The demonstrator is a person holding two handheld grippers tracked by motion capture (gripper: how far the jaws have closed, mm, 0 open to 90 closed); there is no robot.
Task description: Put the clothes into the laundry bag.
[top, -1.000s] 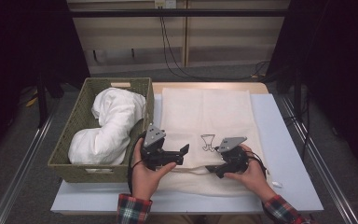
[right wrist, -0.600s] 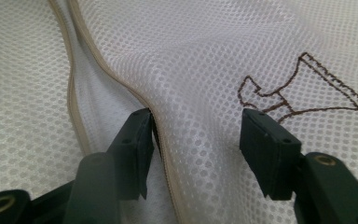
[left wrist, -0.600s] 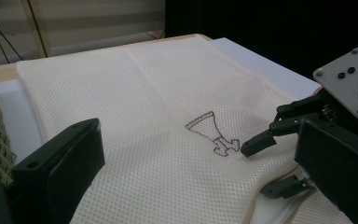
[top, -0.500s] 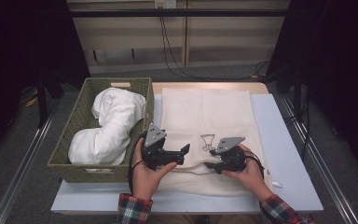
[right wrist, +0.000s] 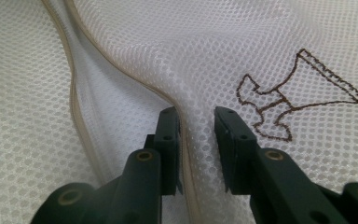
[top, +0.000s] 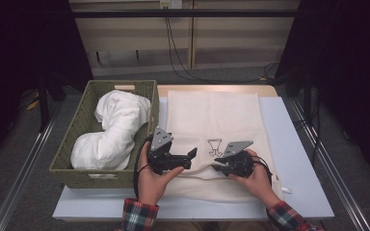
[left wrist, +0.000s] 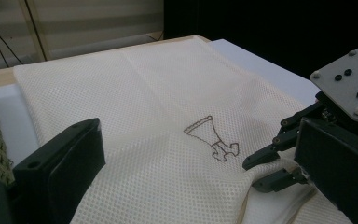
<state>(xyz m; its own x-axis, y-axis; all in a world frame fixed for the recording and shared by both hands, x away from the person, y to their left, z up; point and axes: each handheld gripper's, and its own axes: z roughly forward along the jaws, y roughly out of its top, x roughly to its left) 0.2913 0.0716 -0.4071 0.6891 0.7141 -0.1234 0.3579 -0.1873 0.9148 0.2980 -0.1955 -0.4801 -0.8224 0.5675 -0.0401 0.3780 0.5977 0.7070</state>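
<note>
Both forearms wear red, navy and white plaid sleeves (top: 137,215). The left gripper (top: 191,155) and right gripper (top: 215,168) are matte black, each topped behind the fingers by a grey three-cornered plate (left wrist: 349,84) studded with dark screws. The fingers (right wrist: 170,140) are flat black blocks on jointed links with brass-ringed pivot holes. A black cable (top: 137,168) loops back from the left one.

Left side obstructed: woven basket (top: 77,159), stuffed with white bundled cloth (top: 111,130), stands just beside the left claw (top: 185,158). Between left and right claw (top: 218,168) only a narrow gap remains (raised fold of mesh cloth (top: 212,115) lies there). Far half of the cloth is flat, passable. Bare counter (top: 294,144) right of the cloth.
</note>
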